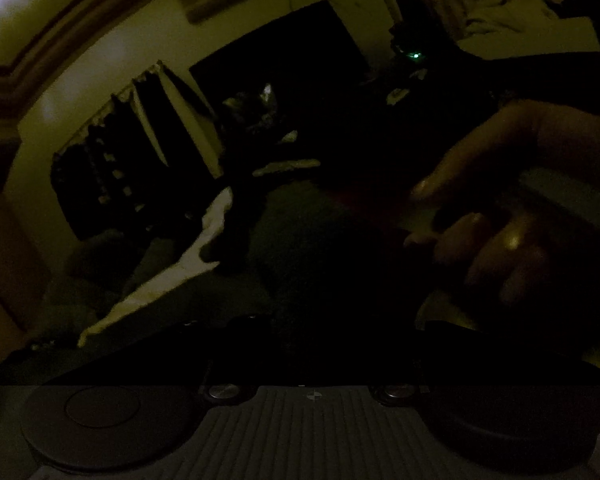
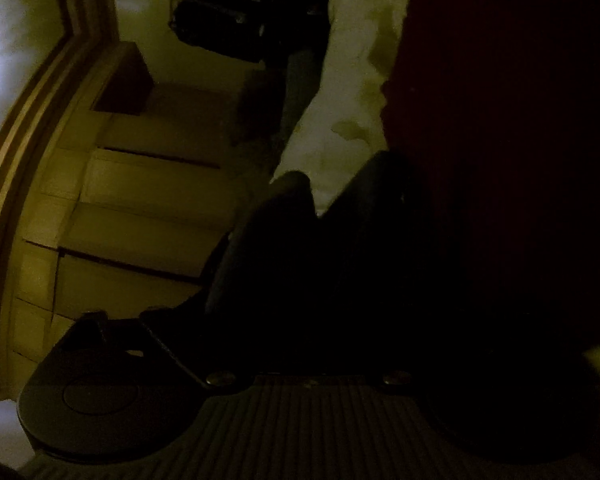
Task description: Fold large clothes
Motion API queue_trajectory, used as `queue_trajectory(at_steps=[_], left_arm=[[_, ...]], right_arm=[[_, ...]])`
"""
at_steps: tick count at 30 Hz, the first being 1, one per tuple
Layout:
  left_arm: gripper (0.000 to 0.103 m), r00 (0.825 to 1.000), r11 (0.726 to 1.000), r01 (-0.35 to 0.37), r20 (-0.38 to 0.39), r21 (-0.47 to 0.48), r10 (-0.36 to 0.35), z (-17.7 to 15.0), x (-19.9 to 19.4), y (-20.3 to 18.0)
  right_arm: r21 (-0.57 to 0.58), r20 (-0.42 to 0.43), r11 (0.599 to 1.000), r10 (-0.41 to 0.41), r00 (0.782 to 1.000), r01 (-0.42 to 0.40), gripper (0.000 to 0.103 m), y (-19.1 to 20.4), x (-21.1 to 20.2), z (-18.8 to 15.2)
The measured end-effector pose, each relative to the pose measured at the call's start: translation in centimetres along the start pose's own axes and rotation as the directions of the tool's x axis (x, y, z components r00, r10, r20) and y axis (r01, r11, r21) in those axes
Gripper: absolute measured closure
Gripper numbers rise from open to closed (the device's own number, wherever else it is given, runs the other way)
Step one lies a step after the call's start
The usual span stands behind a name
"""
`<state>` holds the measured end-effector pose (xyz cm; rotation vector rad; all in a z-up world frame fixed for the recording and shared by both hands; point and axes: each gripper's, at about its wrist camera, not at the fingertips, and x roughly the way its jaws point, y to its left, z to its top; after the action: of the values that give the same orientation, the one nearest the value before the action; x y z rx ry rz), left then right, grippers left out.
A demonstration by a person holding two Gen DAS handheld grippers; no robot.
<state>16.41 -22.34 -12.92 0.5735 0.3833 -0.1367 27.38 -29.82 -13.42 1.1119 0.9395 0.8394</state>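
The scene is very dark. In the left wrist view a dark green garment (image 1: 300, 240) fills the middle, with a pale strip (image 1: 188, 256) running across it. A bare hand (image 1: 512, 220) reaches in from the right and touches the cloth. My left gripper's fingers are lost in the dark. In the right wrist view my right gripper (image 2: 328, 196) shows two dark fingers (image 2: 292, 200) standing a little apart. A dark reddish cloth (image 2: 500, 120) hangs close on the right, against the right finger. I cannot tell whether the jaws hold it.
A pale wall (image 1: 100, 60) with wood trim (image 1: 40, 52) curves at the left. A dark patterned cloth (image 1: 112, 176) hangs on it. A green light (image 1: 414, 55) glows far back. Wooden panelling (image 2: 140, 208) and a pale textured wall (image 2: 348, 80) show in the right wrist view.
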Motion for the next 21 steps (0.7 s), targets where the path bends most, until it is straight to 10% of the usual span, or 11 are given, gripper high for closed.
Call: queue_trajectory(at_steps=[6,21], left_arm=[[0.017,1.0,0.999,0.019,-0.015,-0.034,-0.02,-0.5,1.0,0.1],[0.016,0.995,0.961,0.065,0.09,-0.268,-0.042,1.0,-4.7,7.0]], right_arm=[[-0.094,0.044,0.993,-0.066,0.997,0.07,0.073,-0.5,0.3,-1.5],[-0.192,0.158,0.981,0.033,0.987,-0.002,0.081,5.0,-1.5,-4.1]])
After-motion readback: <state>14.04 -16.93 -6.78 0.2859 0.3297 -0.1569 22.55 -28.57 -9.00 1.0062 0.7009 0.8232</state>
